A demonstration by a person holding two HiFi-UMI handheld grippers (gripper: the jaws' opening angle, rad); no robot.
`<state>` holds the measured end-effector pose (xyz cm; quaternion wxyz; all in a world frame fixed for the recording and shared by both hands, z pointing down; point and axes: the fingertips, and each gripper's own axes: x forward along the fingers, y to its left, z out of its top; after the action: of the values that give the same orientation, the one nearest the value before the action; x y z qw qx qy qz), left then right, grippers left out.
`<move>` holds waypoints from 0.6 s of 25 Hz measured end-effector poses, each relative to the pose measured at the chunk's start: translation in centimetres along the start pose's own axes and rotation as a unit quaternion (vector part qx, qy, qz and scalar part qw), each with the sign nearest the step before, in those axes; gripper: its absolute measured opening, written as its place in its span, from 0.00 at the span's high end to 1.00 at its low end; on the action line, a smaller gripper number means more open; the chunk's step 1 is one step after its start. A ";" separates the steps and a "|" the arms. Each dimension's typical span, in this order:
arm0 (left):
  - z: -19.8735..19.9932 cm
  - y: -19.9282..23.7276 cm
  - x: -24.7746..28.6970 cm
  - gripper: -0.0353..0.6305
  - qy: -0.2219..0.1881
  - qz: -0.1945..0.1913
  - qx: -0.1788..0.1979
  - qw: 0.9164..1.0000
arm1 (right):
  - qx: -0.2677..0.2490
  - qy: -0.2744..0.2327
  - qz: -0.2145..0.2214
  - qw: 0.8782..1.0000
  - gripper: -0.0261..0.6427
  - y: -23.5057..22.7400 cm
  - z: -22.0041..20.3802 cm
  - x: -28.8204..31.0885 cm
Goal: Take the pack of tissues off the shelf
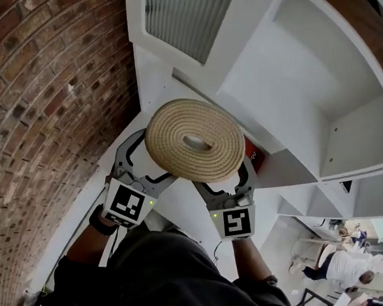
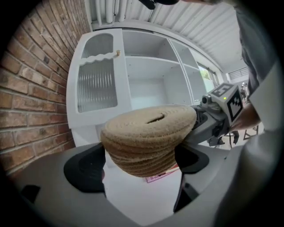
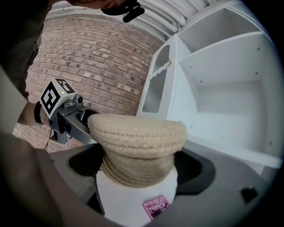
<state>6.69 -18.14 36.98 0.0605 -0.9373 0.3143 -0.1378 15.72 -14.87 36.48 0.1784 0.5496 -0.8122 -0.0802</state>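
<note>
There were two grippers, a left gripper (image 1: pixel 145 167) and a right gripper (image 1: pixel 227 185), one round woven basket (image 1: pixel 193 141), one white shelf unit (image 1: pixel 295 71), one brick wall (image 1: pixel 44 106) and one pink label (image 3: pixel 155 206).

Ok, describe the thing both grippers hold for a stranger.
Start at the white shelf beside the brick wall. In front of it, the left gripper and right gripper clamp a round basket. It alone is tan coiled rope, with a slot on top.

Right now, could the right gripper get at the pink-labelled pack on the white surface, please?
Probably not: the right gripper and the left gripper are both clamped on the woven basket, which also hangs over the pink-labelled pack.
</note>
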 end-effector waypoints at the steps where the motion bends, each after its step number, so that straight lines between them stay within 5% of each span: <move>1: -1.2 0.7 -0.2 0.21 0.005 0.008 -0.006 1.000 | 0.000 0.001 0.010 1.000 0.21 0.8 -0.5 1.1; 15: -21.9 6.6 -0.3 0.21 0.110 0.099 -0.096 0.984 | 0.024 0.020 0.159 0.987 0.21 11.7 -13.5 15.0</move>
<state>-3.79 -23.80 56.54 -0.0513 -0.8823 0.4219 -0.2022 5.76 -23.31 55.74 0.1915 0.4187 -0.8875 -0.0203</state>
